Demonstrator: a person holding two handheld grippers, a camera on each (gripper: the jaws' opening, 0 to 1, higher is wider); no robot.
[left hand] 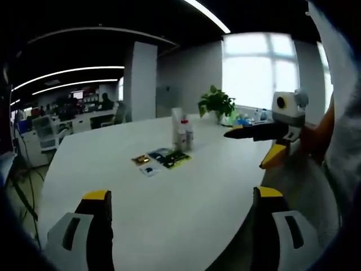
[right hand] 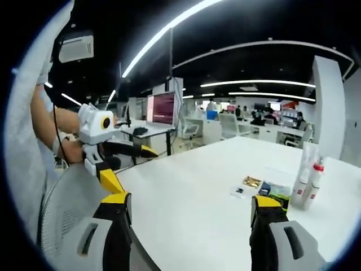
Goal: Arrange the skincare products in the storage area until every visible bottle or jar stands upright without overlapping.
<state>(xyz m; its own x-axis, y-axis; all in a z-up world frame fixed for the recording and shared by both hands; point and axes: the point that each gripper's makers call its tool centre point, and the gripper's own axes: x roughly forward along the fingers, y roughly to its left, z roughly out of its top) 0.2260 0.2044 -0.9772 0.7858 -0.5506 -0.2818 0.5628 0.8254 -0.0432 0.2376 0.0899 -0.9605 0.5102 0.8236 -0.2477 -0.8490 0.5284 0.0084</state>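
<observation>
White bottles (left hand: 181,131) stand upright on table (left hand: 113,164) beside flat sachets (left hand: 163,159); left gripper (left hand: 180,226) and right gripper (right hand: 189,226) open, empty, well back; arranging apparently unstarted.

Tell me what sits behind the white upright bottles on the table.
Behind the white upright bottles, a leafy green potted plant stands near the bright window. Its pot is too small to make out.

Two opposed distant views — shared white table (left hand: 169,192) (right hand: 192,209)
</observation>
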